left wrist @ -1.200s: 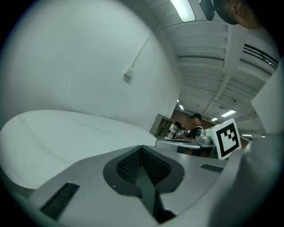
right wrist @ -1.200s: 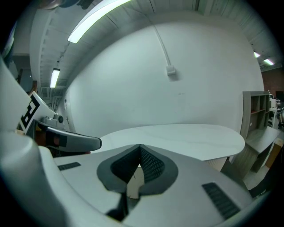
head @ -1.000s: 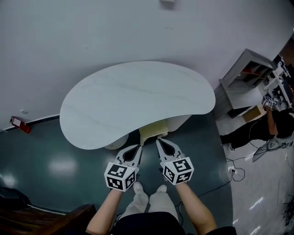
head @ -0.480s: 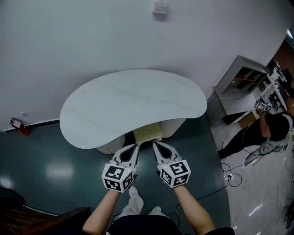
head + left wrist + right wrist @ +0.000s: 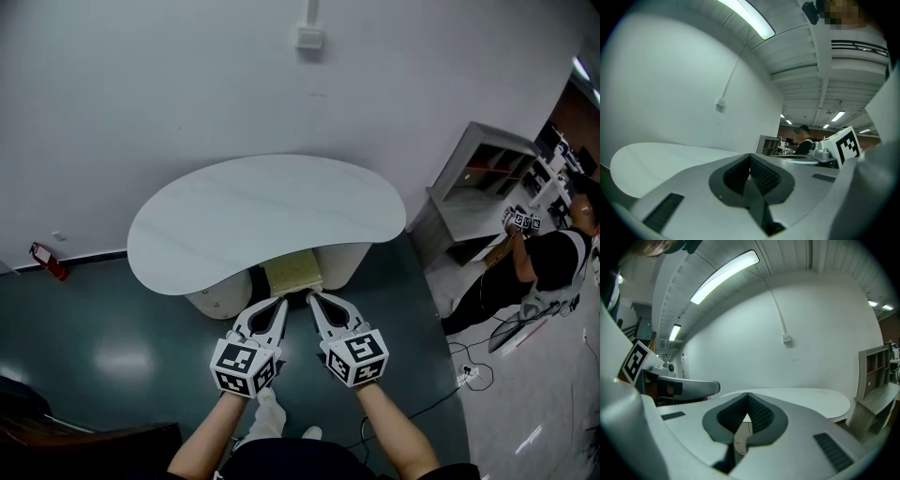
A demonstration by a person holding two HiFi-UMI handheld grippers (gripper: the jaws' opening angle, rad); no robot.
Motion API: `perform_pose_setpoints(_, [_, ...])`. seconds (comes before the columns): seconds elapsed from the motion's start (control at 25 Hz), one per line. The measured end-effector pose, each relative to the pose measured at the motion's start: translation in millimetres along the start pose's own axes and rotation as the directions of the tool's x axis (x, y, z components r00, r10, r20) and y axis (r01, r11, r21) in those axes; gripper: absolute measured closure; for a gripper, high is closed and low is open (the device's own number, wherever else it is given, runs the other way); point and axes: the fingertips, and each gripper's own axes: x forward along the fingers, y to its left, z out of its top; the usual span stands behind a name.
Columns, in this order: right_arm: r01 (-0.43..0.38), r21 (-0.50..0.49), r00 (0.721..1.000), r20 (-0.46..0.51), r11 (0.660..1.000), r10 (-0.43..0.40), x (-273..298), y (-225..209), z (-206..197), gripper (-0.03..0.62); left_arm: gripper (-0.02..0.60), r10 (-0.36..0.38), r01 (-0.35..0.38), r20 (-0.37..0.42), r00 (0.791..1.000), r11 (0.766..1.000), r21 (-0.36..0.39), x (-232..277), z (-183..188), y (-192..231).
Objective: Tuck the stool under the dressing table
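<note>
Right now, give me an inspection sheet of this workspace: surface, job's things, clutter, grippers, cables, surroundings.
Surface: white curved table top, bare.
Job's things: stool mostly under the table top, only the front of its pale seat showing.
Clutter: nothing seen.
Grippers: left gripper and right gripper both shut, holding nothing, tips at the seat's front edge.
Cables: loose cable on the floor at right.
Surroundings: white wall, grey shelf unit, person at right, red object by the wall.
</note>
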Motion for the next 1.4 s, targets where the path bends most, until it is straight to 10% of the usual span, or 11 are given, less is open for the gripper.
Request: perform_pose_setpoints(1.4, [-0.092,-0.051,0.985,0.143,0.994,0.098,-185,55,40,0.582,0.571,0.034,-0.038,0.077,0.996,0.998,0.052,-105,11,-170])
